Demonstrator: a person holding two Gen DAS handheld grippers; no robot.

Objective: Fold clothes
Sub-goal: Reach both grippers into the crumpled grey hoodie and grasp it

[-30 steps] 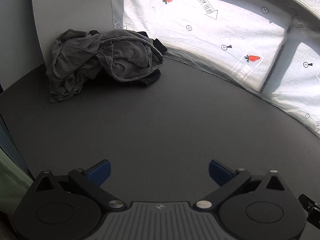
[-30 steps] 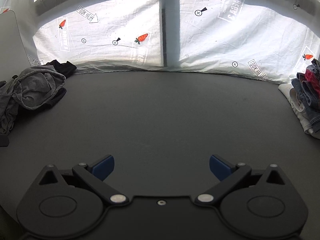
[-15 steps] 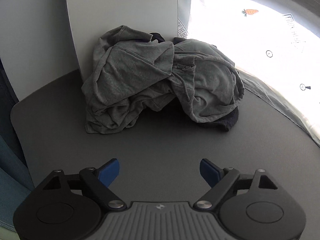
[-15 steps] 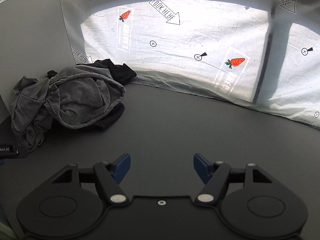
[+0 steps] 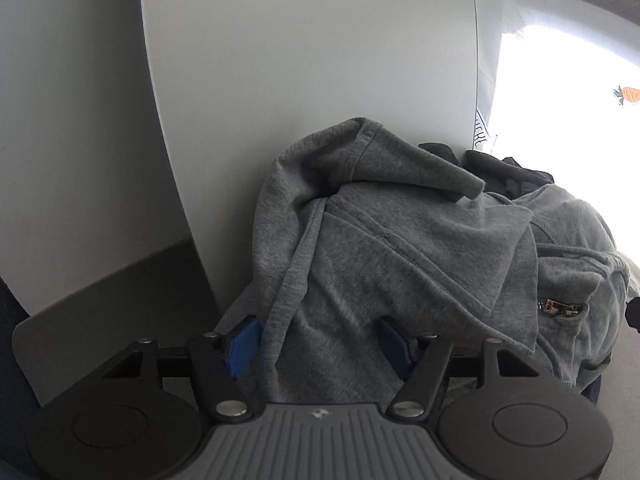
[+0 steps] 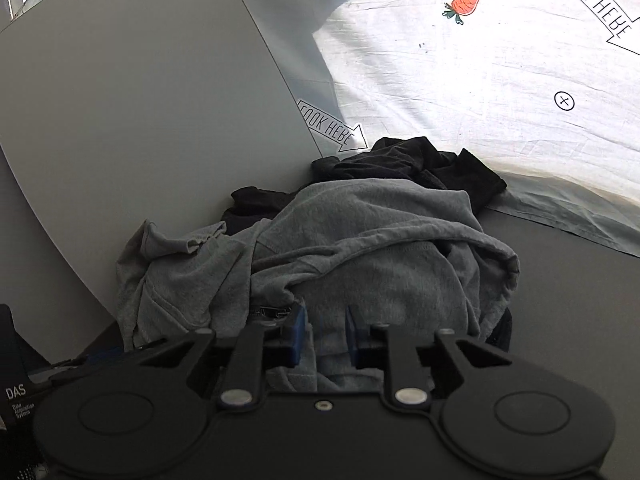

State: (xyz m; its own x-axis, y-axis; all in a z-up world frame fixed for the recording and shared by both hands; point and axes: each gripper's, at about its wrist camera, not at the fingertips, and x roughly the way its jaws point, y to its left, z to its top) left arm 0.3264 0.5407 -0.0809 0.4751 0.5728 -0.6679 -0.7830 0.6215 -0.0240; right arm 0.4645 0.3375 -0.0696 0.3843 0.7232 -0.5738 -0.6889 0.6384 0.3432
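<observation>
Left gripper (image 5: 320, 344): blue-padded jaws spread wide, a hanging fold of the crumpled grey knit sweatshirt with a metal zipper pull (image 5: 400, 248) between them, cloth brushing the left pad; nothing pinched. Right gripper (image 6: 322, 336): jaws drawn close with only a narrow gap, grey cloth bunched in that gap; reads as nipped on the sweatshirt (image 6: 360, 264), though the pads blur at the edges and pad contact is not fully resolved. The sweatshirt lies unfolded in a heap on the dark grey matte tabletop (image 6: 568, 304), pushed up against the upright white panel (image 5: 300, 60) at 12 o'clock in the left view. A black crumpled garment (image 6: 420, 164) sits behind and under it, at 1 o'clock from the right gripper. White printed backdrop sheet with carrot marks (image 6: 500, 80) hangs beyond. Handling judgement: soft, limp, light to moderate weight, will drape and sag, not slippery, not fragile; layers likely to lift together. Zipper pull (image 5: 560, 306) at 3 o'clock of the left gripper is the only hard part; avoid clamping it. Better holds: a stitched hem or cuff edge, such as the seamed one at 12 o'clock in the left view, taken as a single layer.
</observation>
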